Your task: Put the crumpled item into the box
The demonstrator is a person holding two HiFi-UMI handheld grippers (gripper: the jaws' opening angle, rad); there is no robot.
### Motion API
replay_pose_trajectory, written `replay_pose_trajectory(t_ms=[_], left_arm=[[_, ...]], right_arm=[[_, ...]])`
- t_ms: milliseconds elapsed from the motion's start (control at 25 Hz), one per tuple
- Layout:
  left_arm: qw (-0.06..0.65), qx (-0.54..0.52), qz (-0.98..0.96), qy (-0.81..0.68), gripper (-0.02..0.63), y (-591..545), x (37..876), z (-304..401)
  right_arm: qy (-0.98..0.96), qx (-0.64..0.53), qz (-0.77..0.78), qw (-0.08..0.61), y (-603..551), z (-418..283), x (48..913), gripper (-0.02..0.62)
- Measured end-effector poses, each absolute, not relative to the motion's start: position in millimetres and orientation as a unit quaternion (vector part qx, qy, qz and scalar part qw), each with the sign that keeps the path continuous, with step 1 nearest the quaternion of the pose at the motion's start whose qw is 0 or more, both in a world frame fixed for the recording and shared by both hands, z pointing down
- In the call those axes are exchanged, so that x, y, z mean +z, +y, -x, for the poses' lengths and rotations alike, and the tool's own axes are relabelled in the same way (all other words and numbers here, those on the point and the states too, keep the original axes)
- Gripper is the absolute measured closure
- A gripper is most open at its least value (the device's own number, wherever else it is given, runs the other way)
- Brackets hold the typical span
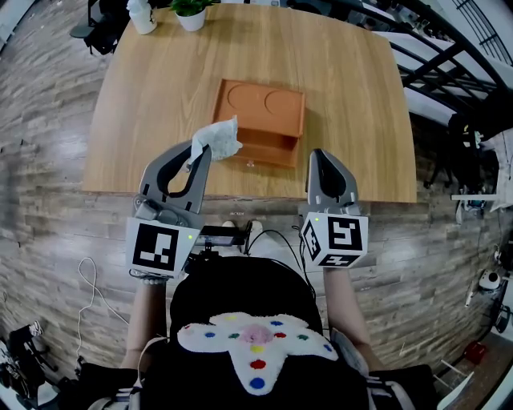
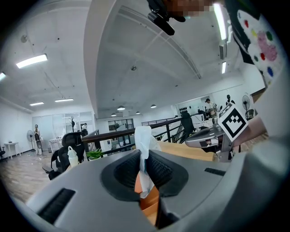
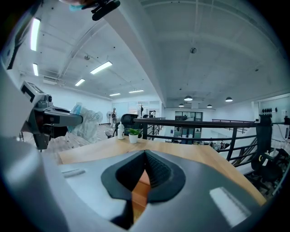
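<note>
The crumpled item is a white tissue (image 1: 216, 139), and my left gripper (image 1: 203, 152) is shut on it, holding it just left of the box's near corner. In the left gripper view the tissue (image 2: 144, 138) sticks up from between the closed pads. The box (image 1: 260, 118) is orange with two round recesses on top, and its front drawer stands slightly out. It sits mid-table. My right gripper (image 1: 320, 154) is shut with nothing in it, near the table's front edge to the right of the box. The box (image 3: 139, 192) shows orange below its jaws.
A potted plant (image 1: 191, 13) and a white bottle (image 1: 143, 16) stand at the far edge of the wooden table (image 1: 353, 112). An office chair (image 1: 100, 32) is beyond the far left corner. A black railing (image 1: 449, 48) runs along the right.
</note>
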State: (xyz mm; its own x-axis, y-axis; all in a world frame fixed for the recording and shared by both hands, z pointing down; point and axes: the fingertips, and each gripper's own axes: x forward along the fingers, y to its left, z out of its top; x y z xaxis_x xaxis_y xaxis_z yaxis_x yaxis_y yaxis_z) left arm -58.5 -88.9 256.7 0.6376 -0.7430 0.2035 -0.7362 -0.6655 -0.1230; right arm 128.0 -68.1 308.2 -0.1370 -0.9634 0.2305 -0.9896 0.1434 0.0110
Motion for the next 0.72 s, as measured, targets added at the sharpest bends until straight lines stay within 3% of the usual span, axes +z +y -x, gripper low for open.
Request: replay_pose_trajectory(t_ms=[720], left_arm=[[0.000,-0.132,0.915,0.380,0.565,-105.6,279.2,36.9]], right_arm=[[-0.734,0.088,-0.668,0.084,-62.4,-139.8,314.0,0.586]])
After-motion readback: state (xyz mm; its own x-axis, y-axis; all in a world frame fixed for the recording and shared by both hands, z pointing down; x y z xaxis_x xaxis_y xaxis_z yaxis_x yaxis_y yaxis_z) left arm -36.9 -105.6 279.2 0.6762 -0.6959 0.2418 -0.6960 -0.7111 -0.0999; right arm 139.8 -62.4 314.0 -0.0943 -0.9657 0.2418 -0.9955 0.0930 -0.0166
